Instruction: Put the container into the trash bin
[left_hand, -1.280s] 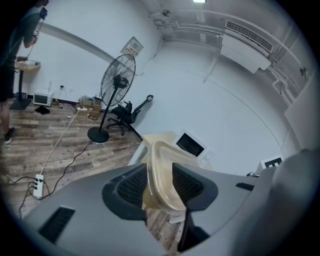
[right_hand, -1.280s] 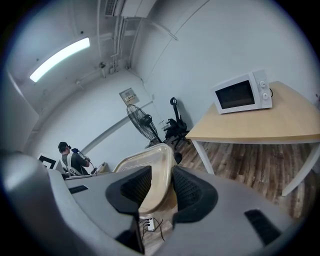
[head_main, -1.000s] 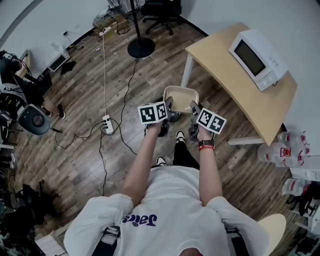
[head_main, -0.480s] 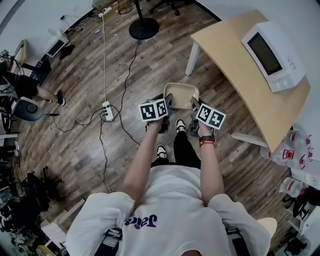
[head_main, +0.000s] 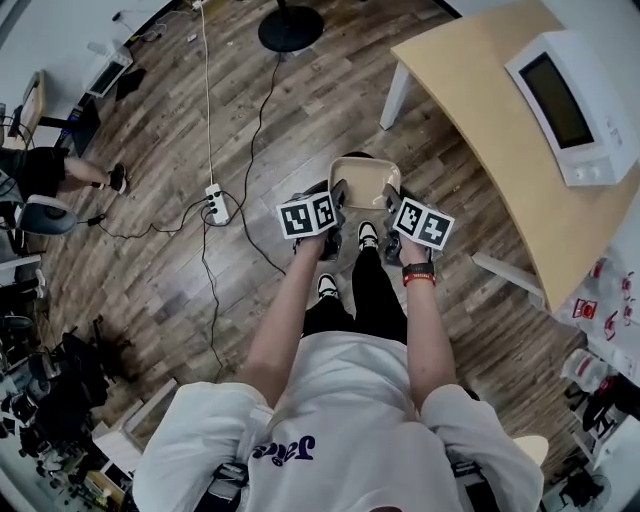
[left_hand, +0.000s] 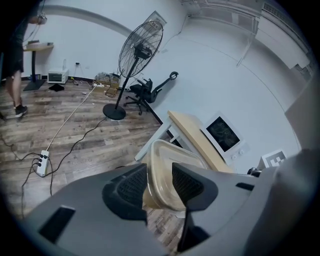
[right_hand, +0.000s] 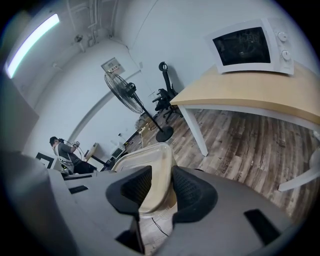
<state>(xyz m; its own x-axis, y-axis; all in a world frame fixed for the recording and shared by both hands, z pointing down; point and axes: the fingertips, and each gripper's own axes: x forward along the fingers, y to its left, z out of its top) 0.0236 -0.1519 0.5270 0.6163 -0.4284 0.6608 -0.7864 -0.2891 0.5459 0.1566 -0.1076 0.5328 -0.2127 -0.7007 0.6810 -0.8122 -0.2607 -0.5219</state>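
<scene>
Container (head_main: 364, 180) hangs at the person's 12 o'clock, its rim clamped by left gripper (left_hand: 160, 182) at 9 and right gripper (right_hand: 161, 186) at 3; mid-carry, it likely next needs lowering over the unseen bin.

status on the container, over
Left gripper, right gripper both shut on container, opposite rims. Held above wood floor. Trash bin not clearly seen.

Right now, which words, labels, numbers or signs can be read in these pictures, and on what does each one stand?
No text can be read with certainty.
Dark print on the white shirt: upside down and distorted, unreadable.
Red labels on the white bottles: too small to read.
Sign on the wall: too small to read.
Marker cubes: black-and-white patterns only, no words.
</scene>
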